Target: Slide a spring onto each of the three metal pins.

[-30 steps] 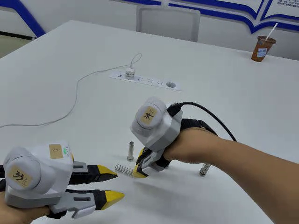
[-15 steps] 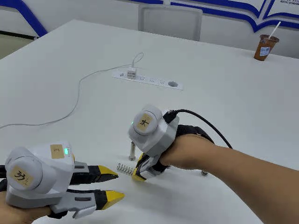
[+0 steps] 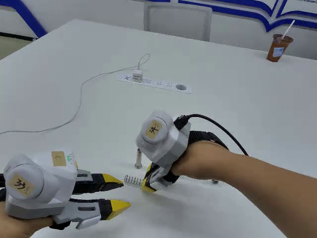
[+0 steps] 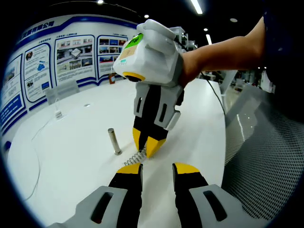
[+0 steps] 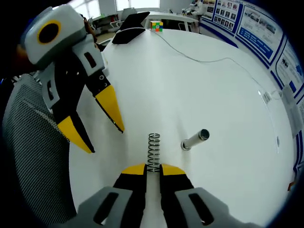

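The right gripper (image 3: 147,184) has its fingers clamped on one end of the spring (image 3: 132,180), the bare pin (image 3: 138,158) at its 1 o'clock. So thin a hold could let it pop loose or topple the pin, I'd say. The left gripper (image 3: 116,194) waits, fingers apart

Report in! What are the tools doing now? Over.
Right tool shut on spring. Left tool open, holding nothing. Bare pin upright beside spring, nothing between them.

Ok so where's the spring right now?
The spring is pinched at one end by the right gripper, low and central in the head view, beside the bare upright pin and just ahead of the open left gripper.
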`<action>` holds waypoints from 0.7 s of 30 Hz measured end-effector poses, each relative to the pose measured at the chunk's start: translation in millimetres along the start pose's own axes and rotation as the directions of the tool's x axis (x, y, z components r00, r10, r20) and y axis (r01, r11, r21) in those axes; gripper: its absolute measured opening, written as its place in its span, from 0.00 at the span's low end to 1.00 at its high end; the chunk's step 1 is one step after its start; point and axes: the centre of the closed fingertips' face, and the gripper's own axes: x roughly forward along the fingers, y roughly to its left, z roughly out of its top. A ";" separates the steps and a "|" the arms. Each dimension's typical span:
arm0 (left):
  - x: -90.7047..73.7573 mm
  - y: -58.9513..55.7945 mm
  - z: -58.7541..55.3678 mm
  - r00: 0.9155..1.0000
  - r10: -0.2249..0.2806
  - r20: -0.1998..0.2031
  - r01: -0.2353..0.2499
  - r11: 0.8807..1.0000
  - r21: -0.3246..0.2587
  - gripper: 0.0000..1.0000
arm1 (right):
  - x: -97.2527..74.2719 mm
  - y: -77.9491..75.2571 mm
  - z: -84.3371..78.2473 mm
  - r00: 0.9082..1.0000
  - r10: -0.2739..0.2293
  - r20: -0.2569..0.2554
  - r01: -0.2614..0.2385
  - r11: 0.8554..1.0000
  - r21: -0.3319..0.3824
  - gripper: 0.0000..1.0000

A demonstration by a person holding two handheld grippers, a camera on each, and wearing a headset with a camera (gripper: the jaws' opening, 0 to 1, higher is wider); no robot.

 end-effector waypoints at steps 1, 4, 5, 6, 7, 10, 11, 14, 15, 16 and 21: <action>0.1 0.1 0.2 1.000 0.000 0.000 0.000 1.000 0.000 0.26 | -1.5 1.0 -0.9 1.000 0.002 -0.001 -0.002 1.000 -0.004 0.12; 0.9 0.1 0.7 1.000 -0.002 -0.002 0.002 1.000 0.005 0.26 | -7.3 3.1 -5.5 1.000 0.006 -0.011 -0.007 1.000 -0.014 0.11; 1.5 -0.1 0.8 1.000 -0.004 -0.004 0.004 1.000 0.008 0.26 | -10.5 4.4 -7.1 1.000 0.007 -0.015 -0.007 1.000 -0.020 0.11; 1.9 -0.3 1.2 1.000 -0.005 -0.004 0.005 1.000 0.009 0.27 | -12.6 6.0 -8.1 1.000 0.010 -0.016 -0.011 1.000 -0.023 0.11; 2.6 -0.7 2.1 1.000 -0.008 -0.002 0.008 1.000 0.011 0.27 | -16.2 8.7 -9.7 1.000 0.016 -0.019 -0.017 0.999 -0.033 0.11; 4.6 -2.5 3.9 1.000 -0.015 -0.002 0.015 1.000 0.016 0.27 | -24.7 15.9 -12.6 0.999 0.027 -0.025 -0.029 0.997 -0.067 0.11; 5.2 -3.1 4.4 1.000 -0.018 -0.001 0.018 1.000 0.016 0.27 | -26.9 17.8 -13.1 0.999 0.030 -0.025 -0.032 0.997 -0.074 0.11; 8.2 -5.2 5.4 1.000 -0.028 -0.002 0.028 0.999 0.020 0.27 | -34.5 23.8 -14.7 0.999 0.041 -0.024 -0.043 0.995 -0.092 0.11; 9.6 -7.0 6.4 0.999 -0.033 -0.001 0.033 0.999 0.021 0.28 | -37.3 26.7 -15.3 0.999 0.049 -0.024 -0.051 0.994 -0.101 0.11; 10.3 -8.0 7.0 0.999 -0.037 -0.001 0.037 0.999 0.024 0.28 | -39.0 28.9 -15.6 0.998 0.055 -0.024 -0.057 0.992 -0.109 0.11; 12.3 -11.9 10.9 0.999 -0.053 0.002 0.052 0.998 0.036 0.28 | -46.8 40.6 -16.8 0.996 0.087 -0.024 -0.089 0.984 -0.153 0.11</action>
